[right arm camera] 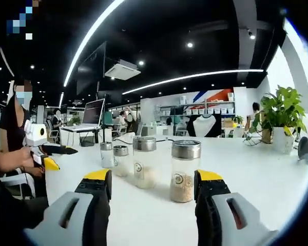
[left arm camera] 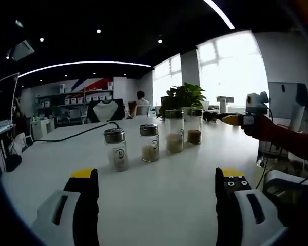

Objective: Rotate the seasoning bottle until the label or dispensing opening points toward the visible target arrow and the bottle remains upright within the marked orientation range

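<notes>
Holding my right gripper [right arm camera: 152, 192] wide apart, nothing in it, just before nearest seasoning bottle [right arm camera: 185, 170] so jaws can close round it. Three more bottles [right arm camera: 144, 161] line up behind it, all upright on white table [right arm camera: 277, 179]. My left gripper [left arm camera: 156, 187] apart too, empty, facing same row from side. No arrow seen.

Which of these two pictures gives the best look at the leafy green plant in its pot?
The right gripper view: the leafy green potted plant stands unobstructed at the table's far right, white pot visible. In the left gripper view the plant sits behind the clear glass seasoning jars with metal lids, its pot hidden.
</notes>
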`<state>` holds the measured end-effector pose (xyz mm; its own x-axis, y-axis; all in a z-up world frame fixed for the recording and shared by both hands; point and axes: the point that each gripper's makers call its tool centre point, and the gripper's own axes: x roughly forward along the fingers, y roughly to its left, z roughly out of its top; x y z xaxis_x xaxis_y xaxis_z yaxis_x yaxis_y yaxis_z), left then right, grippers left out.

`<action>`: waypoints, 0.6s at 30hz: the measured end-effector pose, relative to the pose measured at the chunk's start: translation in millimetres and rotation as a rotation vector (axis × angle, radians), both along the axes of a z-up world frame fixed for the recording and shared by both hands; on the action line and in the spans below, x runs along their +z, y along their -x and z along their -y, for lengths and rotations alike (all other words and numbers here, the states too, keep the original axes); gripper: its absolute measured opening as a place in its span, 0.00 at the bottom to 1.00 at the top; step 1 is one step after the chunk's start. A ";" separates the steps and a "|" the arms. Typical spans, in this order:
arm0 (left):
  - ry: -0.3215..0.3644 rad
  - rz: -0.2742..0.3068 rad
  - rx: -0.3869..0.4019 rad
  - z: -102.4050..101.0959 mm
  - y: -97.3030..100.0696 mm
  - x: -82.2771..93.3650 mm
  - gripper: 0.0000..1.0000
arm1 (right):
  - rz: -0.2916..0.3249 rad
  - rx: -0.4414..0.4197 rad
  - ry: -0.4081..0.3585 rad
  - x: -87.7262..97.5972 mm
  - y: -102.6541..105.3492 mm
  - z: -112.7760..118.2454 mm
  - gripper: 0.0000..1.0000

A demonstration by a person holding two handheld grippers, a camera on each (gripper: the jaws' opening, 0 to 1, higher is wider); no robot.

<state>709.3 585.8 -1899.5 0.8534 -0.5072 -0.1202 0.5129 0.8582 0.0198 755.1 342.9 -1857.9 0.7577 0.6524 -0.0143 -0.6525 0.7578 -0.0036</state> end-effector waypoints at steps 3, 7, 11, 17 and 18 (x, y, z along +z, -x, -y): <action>-0.011 0.008 0.007 -1.5 5.1 -0.5 1.00 | 0.007 -0.013 0.057 -7.0 16.9 -4.4 0.74; -0.007 0.022 0.022 -4.4 11.1 2.4 1.00 | -0.004 -0.009 0.082 -16.7 29.5 -9.1 0.84; 0.009 0.014 0.022 -8.4 16.4 0.9 1.00 | -0.018 -0.017 0.102 -29.1 40.4 -8.6 0.91; 0.013 0.020 0.035 -17.3 29.6 -1.1 1.00 | -0.011 -0.067 0.056 -29.0 53.3 2.8 0.98; 0.012 0.020 0.035 -17.7 30.7 -1.2 1.00 | -0.013 -0.073 0.051 -29.3 55.5 3.8 0.99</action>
